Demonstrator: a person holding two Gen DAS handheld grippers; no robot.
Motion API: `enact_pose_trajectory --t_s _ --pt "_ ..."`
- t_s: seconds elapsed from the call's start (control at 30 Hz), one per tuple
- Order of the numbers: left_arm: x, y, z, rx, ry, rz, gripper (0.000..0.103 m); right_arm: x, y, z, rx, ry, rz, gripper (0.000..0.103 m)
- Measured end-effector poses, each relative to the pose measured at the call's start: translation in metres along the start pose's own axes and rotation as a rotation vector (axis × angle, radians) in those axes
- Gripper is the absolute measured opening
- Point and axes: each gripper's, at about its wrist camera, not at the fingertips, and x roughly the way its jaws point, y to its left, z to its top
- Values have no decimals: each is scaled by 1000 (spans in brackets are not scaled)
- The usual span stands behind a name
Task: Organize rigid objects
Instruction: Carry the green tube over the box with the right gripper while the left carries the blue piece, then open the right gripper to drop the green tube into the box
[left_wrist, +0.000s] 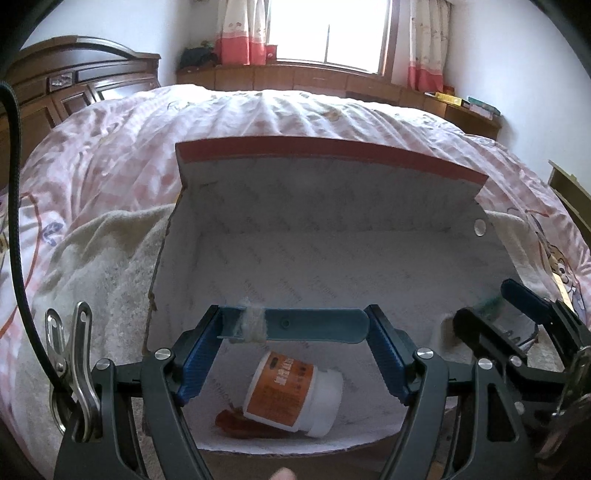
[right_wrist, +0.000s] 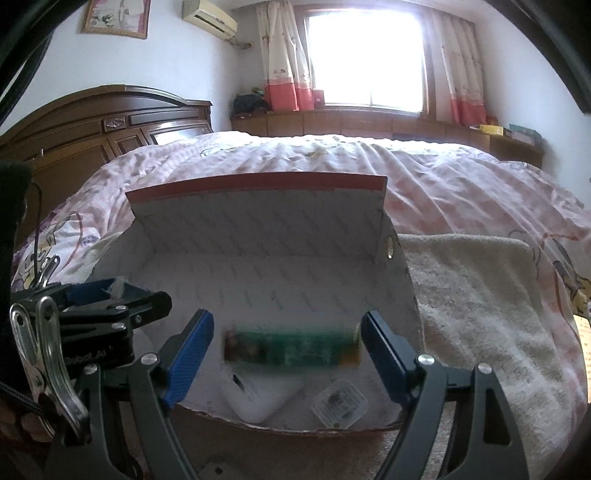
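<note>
An open cardboard box (left_wrist: 332, 206) with a red-edged lid and white patterned lining sits on a towel on the bed; it also shows in the right wrist view (right_wrist: 258, 240). My left gripper (left_wrist: 295, 325) is shut on a flat blue strip (left_wrist: 314, 325) with a fuzzy tuft, held over the box. Below it lie a white jar with an orange label (left_wrist: 291, 395) and an orange item (left_wrist: 236, 424). My right gripper (right_wrist: 288, 343) spans a blurred green box (right_wrist: 295, 349) above the box; I cannot tell whether it grips it. A white container (right_wrist: 258, 400) and a clear square packet (right_wrist: 340, 404) lie inside.
A cream towel (right_wrist: 480, 314) lies under and right of the box on a pink quilt (right_wrist: 461, 184). A dark wooden headboard (right_wrist: 92, 129) stands at the left. A window ledge (right_wrist: 351, 122) runs along the back. The right gripper shows at the right edge of the left wrist view (left_wrist: 524, 325).
</note>
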Motion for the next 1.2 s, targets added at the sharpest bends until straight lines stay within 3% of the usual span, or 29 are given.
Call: enact_pose_trajectory --t_s 0.13,0.27,1.2 --pt "2 1 -1 -5 3 6 78 1 -2 -1 12 -3 0 87" --pt "1 0 -2 0 0 7 78 1 -1 -1 12 -10 4 94" --pt "-31 2 -5 6 -30 3 78 -26 0 0 37 -53 47 94"
